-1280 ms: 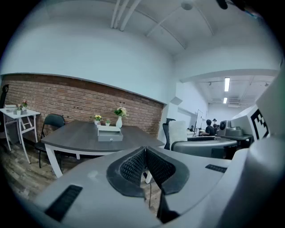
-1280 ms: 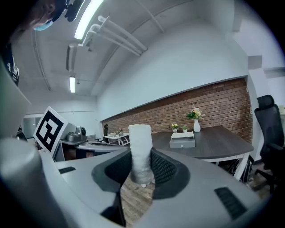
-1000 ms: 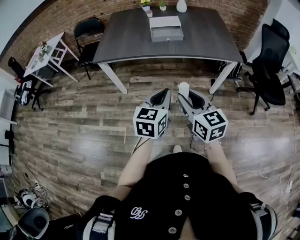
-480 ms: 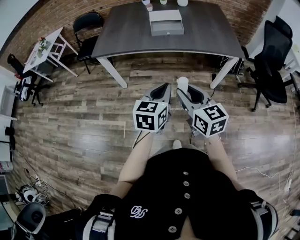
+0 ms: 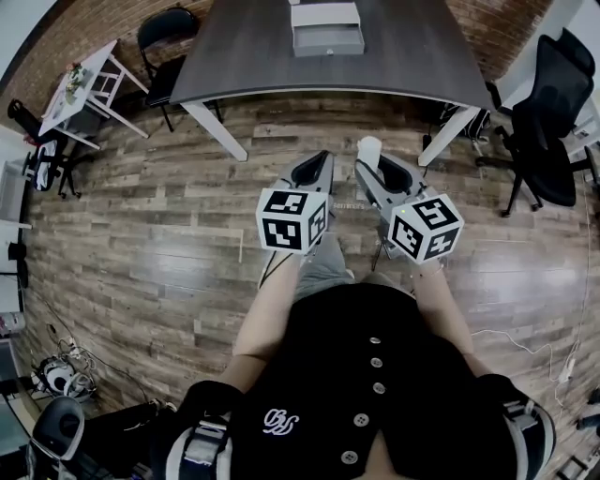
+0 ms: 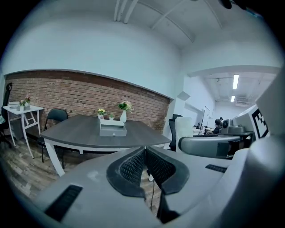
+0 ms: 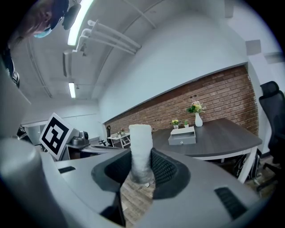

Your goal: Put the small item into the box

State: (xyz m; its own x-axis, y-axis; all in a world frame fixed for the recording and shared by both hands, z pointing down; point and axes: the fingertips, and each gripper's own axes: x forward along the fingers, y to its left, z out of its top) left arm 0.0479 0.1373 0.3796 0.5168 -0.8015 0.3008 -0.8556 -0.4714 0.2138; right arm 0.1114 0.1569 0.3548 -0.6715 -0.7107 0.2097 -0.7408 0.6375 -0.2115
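Observation:
My right gripper (image 5: 373, 171) (image 7: 141, 167) is shut on a small white cylinder (image 5: 369, 151) (image 7: 141, 151), which stands upright between the jaws and rises above them. My left gripper (image 5: 316, 167) (image 6: 145, 153) is shut with nothing in it, its ribbed pads touching. Both are held side by side over the wooden floor, short of the dark table (image 5: 244, 56) (image 6: 75, 131) (image 7: 222, 136). A grey box with a drawer front (image 5: 324, 28) (image 6: 112, 129) (image 7: 182, 136) sits on the table's far middle.
Small potted plants and a white vase (image 6: 123, 116) (image 7: 198, 119) stand behind the box. Black office chairs (image 5: 548, 122) stand at the right, a black chair (image 5: 164, 37) and a small white table (image 5: 84, 94) at the left. Cables lie on the floor at the right.
The view has advanced toward the table, which now sits higher in the head view. Both grippers keep their pose, the white cylinder still held in the right one.

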